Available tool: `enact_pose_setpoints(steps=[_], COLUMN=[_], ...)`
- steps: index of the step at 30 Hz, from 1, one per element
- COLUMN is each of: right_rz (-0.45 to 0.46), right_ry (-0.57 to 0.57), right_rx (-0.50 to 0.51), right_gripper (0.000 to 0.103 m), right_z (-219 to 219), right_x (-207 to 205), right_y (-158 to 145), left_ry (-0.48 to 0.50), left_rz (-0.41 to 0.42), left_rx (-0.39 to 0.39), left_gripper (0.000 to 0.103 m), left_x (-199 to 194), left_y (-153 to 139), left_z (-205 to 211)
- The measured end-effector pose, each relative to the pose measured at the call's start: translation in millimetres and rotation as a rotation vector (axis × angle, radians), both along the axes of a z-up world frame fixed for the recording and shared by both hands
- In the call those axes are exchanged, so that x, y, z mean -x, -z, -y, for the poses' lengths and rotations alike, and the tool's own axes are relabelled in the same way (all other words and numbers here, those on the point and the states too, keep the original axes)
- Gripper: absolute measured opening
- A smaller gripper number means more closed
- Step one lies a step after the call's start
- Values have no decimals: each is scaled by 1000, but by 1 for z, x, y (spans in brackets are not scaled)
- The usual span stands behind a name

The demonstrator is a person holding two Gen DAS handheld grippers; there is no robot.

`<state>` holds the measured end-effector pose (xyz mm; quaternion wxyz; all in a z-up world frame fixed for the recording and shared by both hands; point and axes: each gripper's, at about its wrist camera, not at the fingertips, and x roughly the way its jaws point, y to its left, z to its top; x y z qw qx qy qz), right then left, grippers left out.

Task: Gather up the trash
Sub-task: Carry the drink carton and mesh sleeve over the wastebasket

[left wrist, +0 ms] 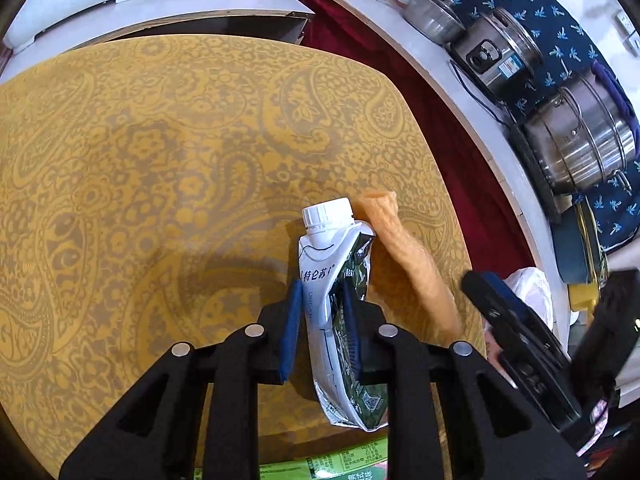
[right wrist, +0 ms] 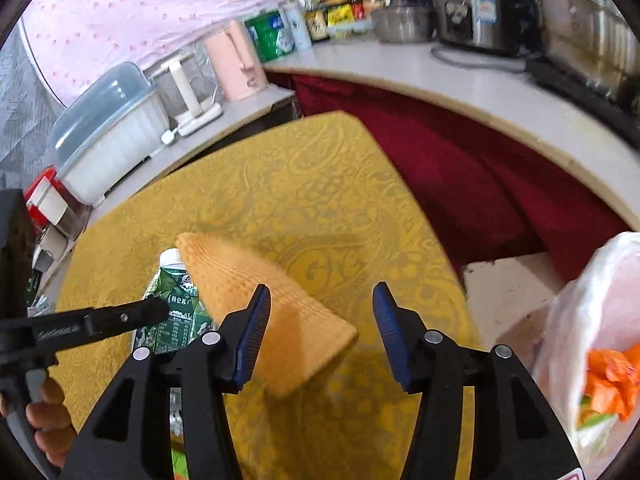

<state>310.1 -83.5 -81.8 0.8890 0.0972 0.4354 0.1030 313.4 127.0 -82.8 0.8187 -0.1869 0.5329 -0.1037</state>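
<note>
Carton (left wrist: 336, 304) between left jaws; right jaws spread near cloth (right wrist: 264, 312).

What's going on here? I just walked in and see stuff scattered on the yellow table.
A person is clearing trash with two handheld tools. The left tool is shut on a crumpled white-and-green milk carton with a white screw cap, over the yellow paisley-patterned table. The right tool is open, its fingers either side of an orange ridged foam sleeve beside the carton; whether it touches the sleeve is unclear. A white plastic bag holding orange scraps sits to the right.
</note>
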Motion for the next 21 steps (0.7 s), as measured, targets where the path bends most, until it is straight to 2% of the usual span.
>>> enact_pose_setpoints(steps=[7,15,18,20,21], right_rz=[-23,-29,-37,-50,-54], right_ry=[-71,-81,-68,-57,-49], right_rx=[-68,-1,11,-14,-37], right_gripper=[55,52,34,11,11], right_z=[-18,-31,-29,-21,-16], right_x=[6,7,8,8,10], right_y=[11,25,28,27,25], left_ry=[16,41,55,61,63], left_rz=[-5,3,8,12,16], left_rx=[14,13,1,6,6], left_gripper=[20,20,19,19,19], left_x=[-4,-6,-5,-3,-1], left_y=[4,-2,-4,-8,-10], left_z=[7,23,31,36,37])
